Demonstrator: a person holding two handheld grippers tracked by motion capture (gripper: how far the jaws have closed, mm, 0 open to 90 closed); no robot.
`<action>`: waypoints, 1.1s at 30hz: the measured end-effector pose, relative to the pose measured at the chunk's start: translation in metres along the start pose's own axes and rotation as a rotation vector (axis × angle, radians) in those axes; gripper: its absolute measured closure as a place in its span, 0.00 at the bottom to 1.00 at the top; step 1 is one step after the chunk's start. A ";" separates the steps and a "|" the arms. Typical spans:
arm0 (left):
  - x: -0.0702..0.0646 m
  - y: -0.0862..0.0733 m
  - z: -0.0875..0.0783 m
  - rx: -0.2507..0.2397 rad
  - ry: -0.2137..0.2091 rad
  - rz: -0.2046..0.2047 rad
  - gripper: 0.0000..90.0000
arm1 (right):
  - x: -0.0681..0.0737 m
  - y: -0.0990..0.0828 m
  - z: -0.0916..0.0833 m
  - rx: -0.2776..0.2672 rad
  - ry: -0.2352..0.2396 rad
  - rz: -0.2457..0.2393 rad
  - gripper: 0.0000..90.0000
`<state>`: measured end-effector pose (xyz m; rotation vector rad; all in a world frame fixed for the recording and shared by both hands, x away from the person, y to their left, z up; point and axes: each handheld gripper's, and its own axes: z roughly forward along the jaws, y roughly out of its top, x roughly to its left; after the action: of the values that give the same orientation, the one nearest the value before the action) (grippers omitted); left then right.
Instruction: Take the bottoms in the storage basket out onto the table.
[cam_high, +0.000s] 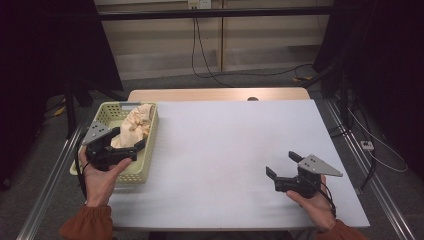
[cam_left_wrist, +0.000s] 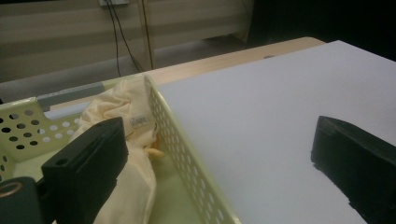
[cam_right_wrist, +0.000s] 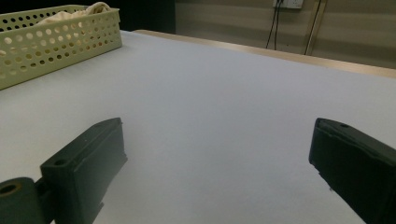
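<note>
A pale green perforated basket (cam_high: 151, 141) stands at the table's left edge, and a crumpled cream cloth (cam_high: 135, 124) lies inside it. My left gripper (cam_high: 131, 138) hovers open over the basket's near half. In the left gripper view one jaw is above the cloth (cam_left_wrist: 123, 107) and the other above the white table, so the pair straddles the basket wall (cam_left_wrist: 187, 156). Nothing is between them. My right gripper (cam_high: 282, 164) is open above the bare white surface at the near right. In the right gripper view the basket (cam_right_wrist: 56, 46) and a bit of cloth (cam_right_wrist: 95, 8) sit far off at upper left.
A white sheet (cam_high: 225, 145) covers the table, with a strip of wooden tabletop (cam_high: 215, 94) at the far edge. Metal rails run along both sides. Dark curtains flank the table, and cables (cam_high: 200, 60) lie on the floor behind.
</note>
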<state>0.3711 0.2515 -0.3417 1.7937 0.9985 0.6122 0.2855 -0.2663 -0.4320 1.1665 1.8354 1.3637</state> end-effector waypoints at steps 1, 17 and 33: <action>0.001 0.000 0.001 0.000 0.002 -0.001 0.04 | 0.000 0.000 0.000 0.003 0.000 0.002 0.04; 0.017 0.011 0.018 0.046 0.054 0.002 0.05 | -0.001 0.000 0.003 0.010 0.012 0.011 0.04; 0.039 0.016 0.045 0.119 0.090 -0.064 0.07 | -0.001 0.000 0.003 0.012 0.016 0.008 0.04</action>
<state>0.4323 0.2588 -0.3465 1.8430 1.1710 0.6092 0.2883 -0.2659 -0.4328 1.1730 1.8547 1.3724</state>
